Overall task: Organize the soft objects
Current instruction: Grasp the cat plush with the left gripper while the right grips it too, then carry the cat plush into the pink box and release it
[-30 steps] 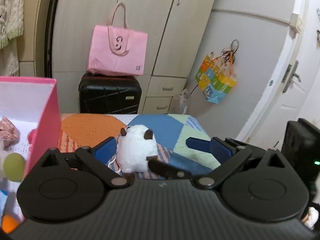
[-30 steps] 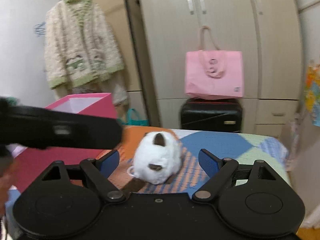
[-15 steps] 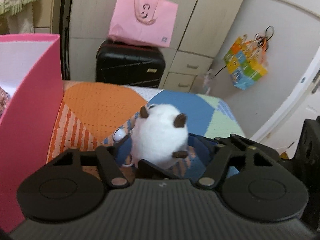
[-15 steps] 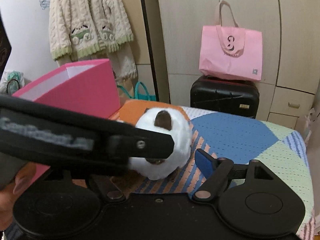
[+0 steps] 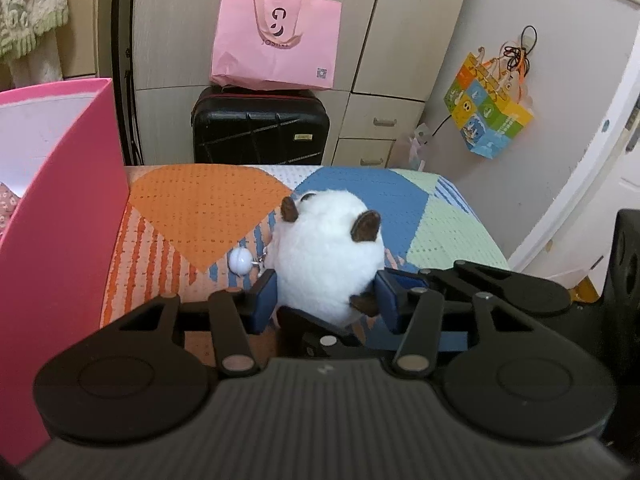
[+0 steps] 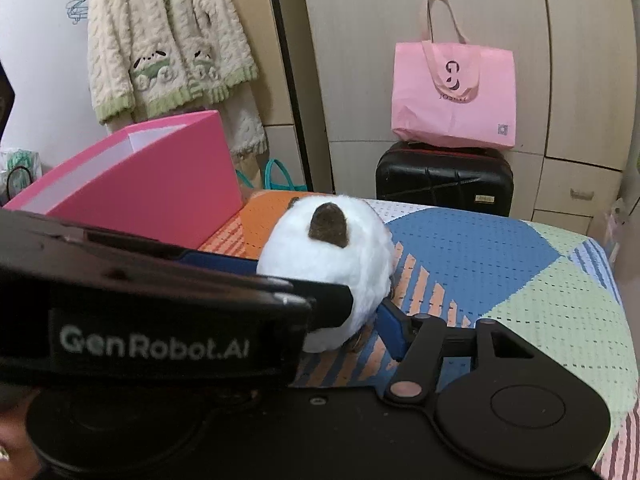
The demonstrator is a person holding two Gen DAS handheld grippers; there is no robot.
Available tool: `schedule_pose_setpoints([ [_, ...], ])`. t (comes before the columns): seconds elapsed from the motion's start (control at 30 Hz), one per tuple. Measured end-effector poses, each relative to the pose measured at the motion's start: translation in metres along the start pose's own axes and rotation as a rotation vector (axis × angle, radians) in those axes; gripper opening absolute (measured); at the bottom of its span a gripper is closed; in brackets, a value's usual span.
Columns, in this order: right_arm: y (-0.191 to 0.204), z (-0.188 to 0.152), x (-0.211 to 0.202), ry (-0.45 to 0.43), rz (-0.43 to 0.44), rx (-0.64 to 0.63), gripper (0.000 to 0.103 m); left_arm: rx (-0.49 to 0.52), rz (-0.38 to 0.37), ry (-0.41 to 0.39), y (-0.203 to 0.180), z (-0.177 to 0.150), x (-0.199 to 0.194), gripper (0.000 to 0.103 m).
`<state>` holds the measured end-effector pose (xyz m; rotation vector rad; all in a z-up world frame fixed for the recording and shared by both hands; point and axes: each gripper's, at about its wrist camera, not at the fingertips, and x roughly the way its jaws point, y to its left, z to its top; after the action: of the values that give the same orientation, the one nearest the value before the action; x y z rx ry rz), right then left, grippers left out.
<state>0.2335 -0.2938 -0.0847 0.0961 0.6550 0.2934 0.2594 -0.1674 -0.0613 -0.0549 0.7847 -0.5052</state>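
Both grippers, left [image 5: 326,300] and right [image 6: 360,312], just closing, now pinching white plush toy [image 5: 326,256] at frame centre.

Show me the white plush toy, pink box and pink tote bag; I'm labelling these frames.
white plush toy [image 5: 328,256], left wrist view, middle of its fluffy body.
pink box [image 6: 160,176], right wrist view, outer side wall.
pink tote bag [image 5: 276,40], left wrist view, front panel.

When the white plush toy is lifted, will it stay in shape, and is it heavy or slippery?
The white plush toy is fluffy and rounded, so it will probably squash between the blue pads of the left hand-held gripper and spring back. It looks light for its size. The fur should grip well. The small white ball clipped to it will likely dangle.
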Motion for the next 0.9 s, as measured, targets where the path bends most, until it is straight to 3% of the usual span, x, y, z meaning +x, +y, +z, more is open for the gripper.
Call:
schedule_pose_setpoints([
  [0.47, 0.032, -0.022, -0.051, 0.006, -0.015, 0.075, 0.065, 0.014, -0.057, -0.007, -0.006, -0.032, -0.054, 0.051],
  [0.9, 0.092, -0.047, -0.100, 0.023, -0.005, 0.073, 0.065, 0.029, -0.098, -0.013, 0.008, -0.071, -0.123, 0.050],
])
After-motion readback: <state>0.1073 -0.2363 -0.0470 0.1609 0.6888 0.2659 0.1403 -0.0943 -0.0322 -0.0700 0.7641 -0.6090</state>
